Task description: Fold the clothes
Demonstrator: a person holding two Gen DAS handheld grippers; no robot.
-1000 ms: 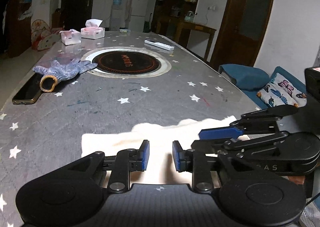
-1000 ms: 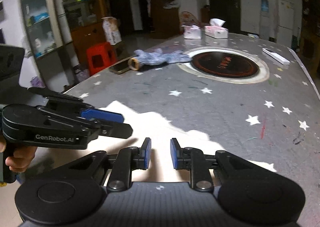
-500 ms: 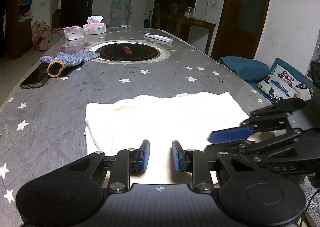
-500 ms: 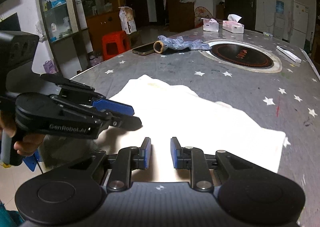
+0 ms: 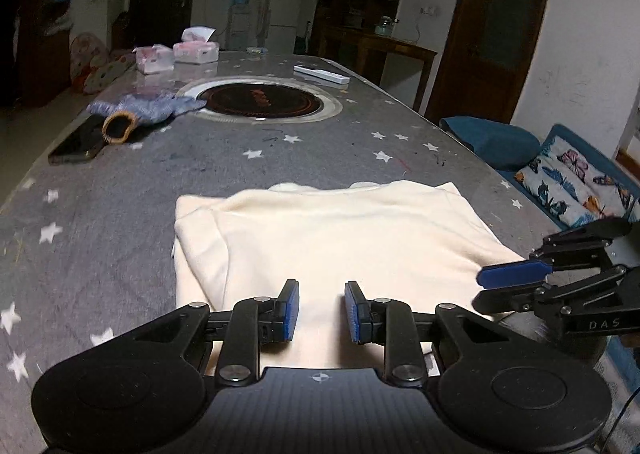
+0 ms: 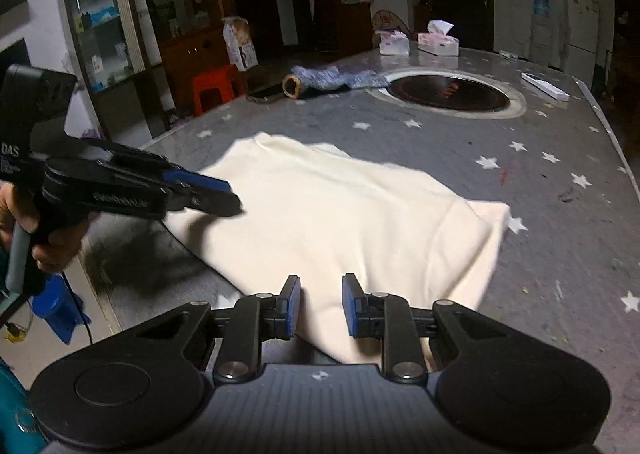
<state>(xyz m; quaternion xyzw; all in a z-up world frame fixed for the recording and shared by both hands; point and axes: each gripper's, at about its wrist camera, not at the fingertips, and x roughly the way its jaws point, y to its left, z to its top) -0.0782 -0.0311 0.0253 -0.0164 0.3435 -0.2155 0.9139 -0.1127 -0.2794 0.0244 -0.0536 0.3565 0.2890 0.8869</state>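
A: Where's the garment?
B: Cream folded garment (image 5: 336,246) lies flat at the near end of the grey star-print table (image 5: 120,189), folded edges stacked along its left side in the left wrist view.

A: Left gripper?
B: Left gripper (image 5: 318,312) sits over the garment's near edge, jaws parted with a small gap, blue pads (image 5: 291,310) clear of each other, nothing pinched between them. Released.

A: Right one?
B: Right gripper (image 6: 316,306) same story: narrow gap, cloth visible through it, not clamped. It's at the near corner of the garment. From the left view it shows side-on at the garment's right edge (image 5: 516,276).

A: Who's holding?
B: A hand (image 6: 44,238) wraps the left gripper's handle.

A: Rest of the table?
B: Blue knit glove (image 5: 148,109) beside a dark phone (image 5: 78,139), round inset hotplate (image 5: 260,99), two tissue boxes (image 5: 196,51), a white remote (image 5: 322,74). All well apart from the garment.
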